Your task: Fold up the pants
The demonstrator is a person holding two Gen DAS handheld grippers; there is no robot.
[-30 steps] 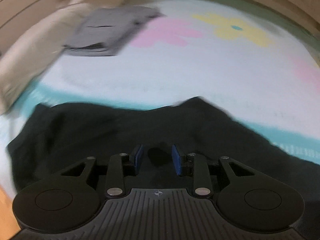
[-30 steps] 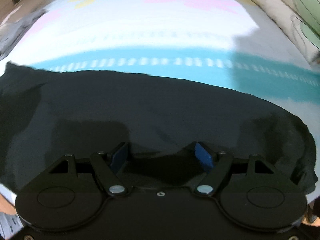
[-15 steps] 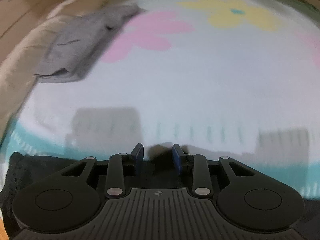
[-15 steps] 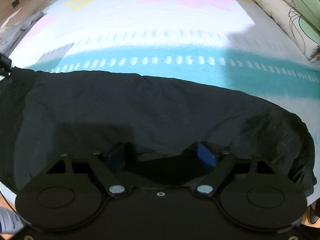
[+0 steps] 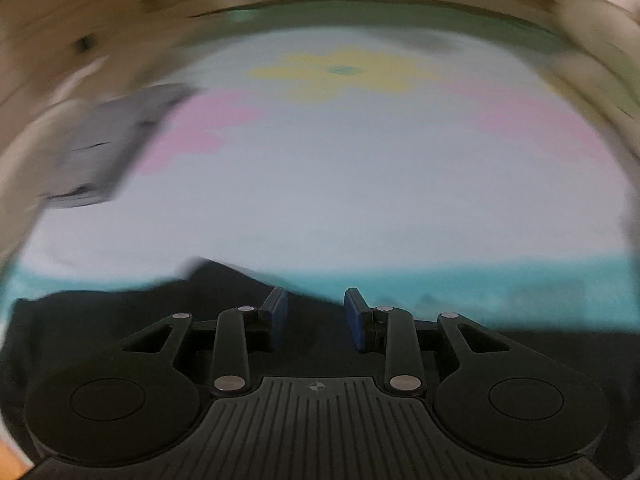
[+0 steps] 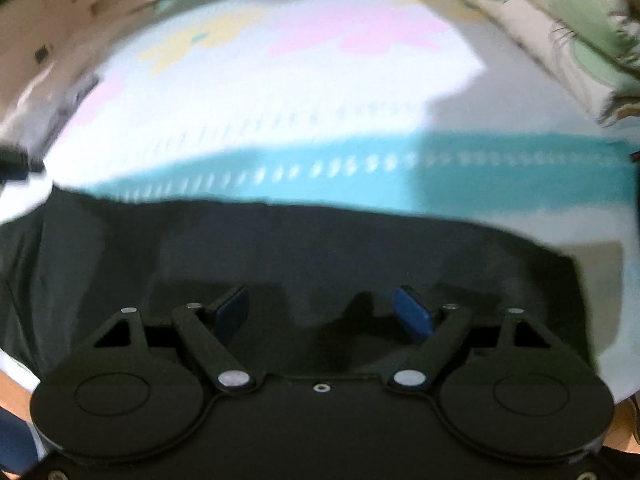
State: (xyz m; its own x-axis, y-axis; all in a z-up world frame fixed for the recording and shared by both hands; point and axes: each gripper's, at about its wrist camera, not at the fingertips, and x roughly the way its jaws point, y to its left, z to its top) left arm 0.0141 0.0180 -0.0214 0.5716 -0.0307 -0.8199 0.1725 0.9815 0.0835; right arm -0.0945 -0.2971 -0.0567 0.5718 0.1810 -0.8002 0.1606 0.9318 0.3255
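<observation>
Half a second ago the left wrist view showed only a sliver of dark cloth at its lower left; the black fabric pants [image 5: 132, 320] now fill the lower part of that view again, with a raised point of cloth just ahead of the left gripper [image 5: 315, 316]. The folded grey garment [image 5: 108, 148] sits further left and is more smeared by motion blur than before. In the right wrist view the pants [image 6: 320, 248] lie much as they did, spread across the near edge of the white bedsheet with pink and yellow flowers and a teal band [image 6: 280, 92], though the far hem now looks straighter.

The left gripper's blue-padded jaws stand narrowly apart with nothing between them, poised over the dark cloth (contact cannot be judged through the blur). The right gripper [image 6: 324, 312] has its jaws spread wide, empty, low over the middle of the pants. A cream pillow printed with green leaves [image 6: 560, 28] lies at the sheet's far right.
</observation>
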